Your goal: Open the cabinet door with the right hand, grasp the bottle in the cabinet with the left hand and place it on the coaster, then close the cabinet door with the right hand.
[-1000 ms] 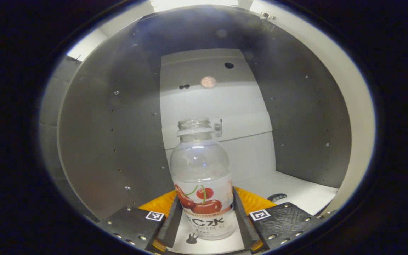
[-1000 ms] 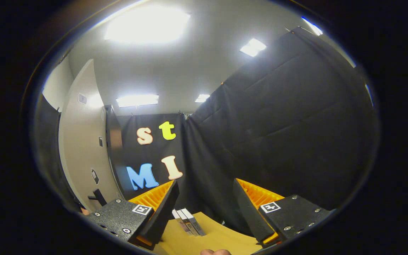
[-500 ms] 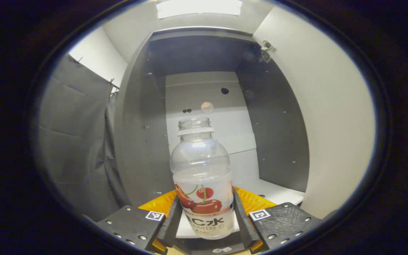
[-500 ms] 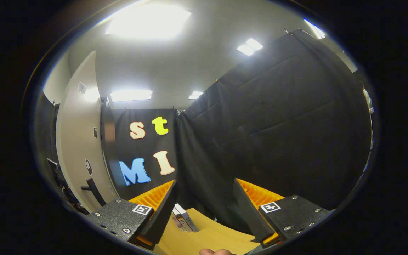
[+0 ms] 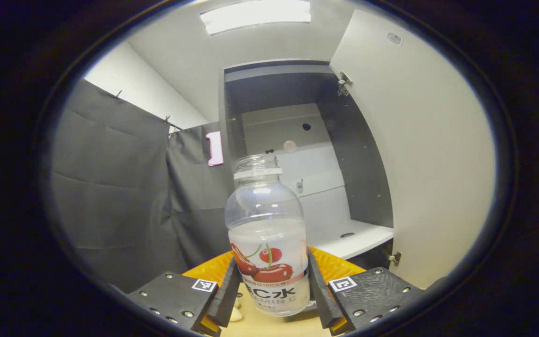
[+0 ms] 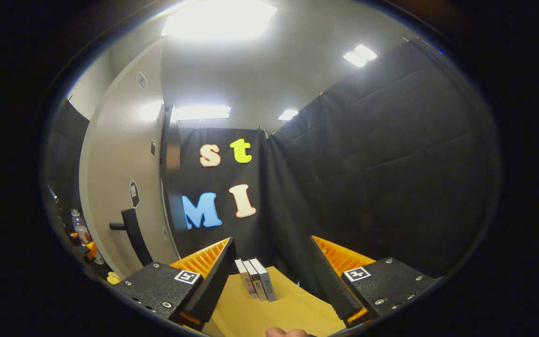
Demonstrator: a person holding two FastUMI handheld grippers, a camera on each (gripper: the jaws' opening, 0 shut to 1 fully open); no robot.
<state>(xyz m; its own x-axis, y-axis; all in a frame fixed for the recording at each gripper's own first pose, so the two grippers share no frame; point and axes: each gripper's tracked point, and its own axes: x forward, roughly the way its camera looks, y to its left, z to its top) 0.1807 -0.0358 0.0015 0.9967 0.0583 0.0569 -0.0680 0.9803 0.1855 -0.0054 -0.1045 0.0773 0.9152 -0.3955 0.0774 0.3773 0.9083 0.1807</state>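
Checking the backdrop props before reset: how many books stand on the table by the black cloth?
3: the books stand upright side by side on the table, between the open right gripper's fingers in its view. Others may be hidden.

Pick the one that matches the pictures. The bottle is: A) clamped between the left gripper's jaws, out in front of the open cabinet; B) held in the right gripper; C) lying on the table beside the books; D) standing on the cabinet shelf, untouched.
A: in the left gripper view the bottle sits clamped between the jaws of the left gripper, with the cabinet behind it and its door swung open.
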